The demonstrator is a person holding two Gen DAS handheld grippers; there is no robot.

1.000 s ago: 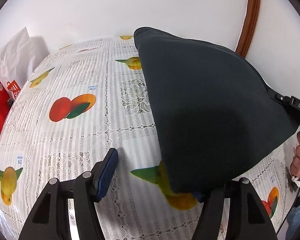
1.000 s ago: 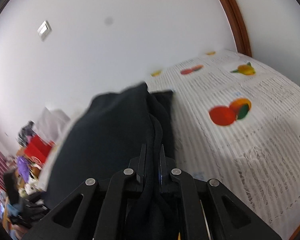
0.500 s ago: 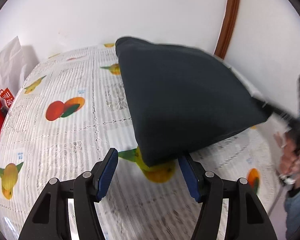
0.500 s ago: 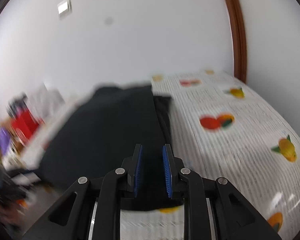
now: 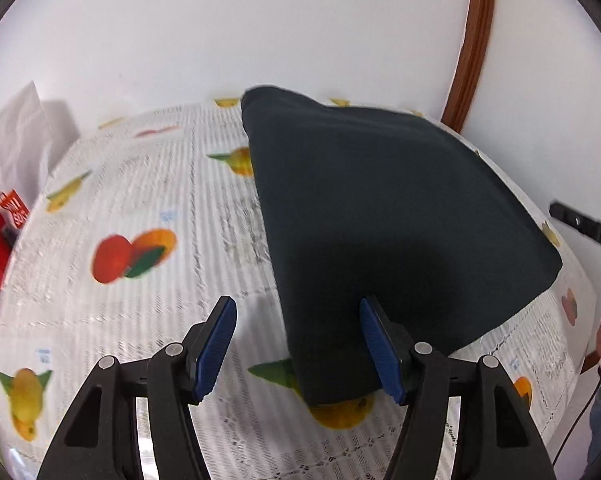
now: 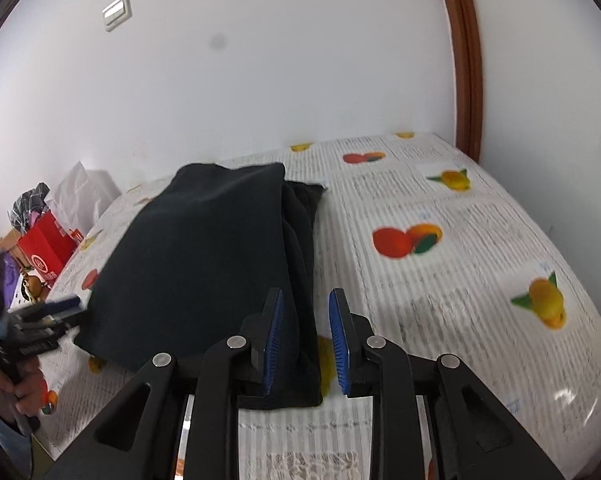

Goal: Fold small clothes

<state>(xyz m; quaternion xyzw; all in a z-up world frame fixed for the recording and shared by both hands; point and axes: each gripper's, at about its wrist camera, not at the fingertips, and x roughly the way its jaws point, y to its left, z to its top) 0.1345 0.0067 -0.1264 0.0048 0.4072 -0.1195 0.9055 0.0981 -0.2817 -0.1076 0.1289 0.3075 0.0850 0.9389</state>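
White logo on red bag (image 6: 46, 254)

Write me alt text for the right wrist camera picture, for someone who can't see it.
A folded dark garment lies on a fruit-print tablecloth against a white wall. The right claw, jaws open after just widening, frames the garment's near corner without pressing it.

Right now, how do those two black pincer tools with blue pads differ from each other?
The left gripper stands wide apart, while the right gripper has only a narrow gap, its jaws having just been opening. The left one has a corner of the folded dark cloth between its pads without pinching it; the right one straddles the cloth's layered edge, also unpinched. Both are black with ribbed blue pads, over the fruit-print tablecloth.
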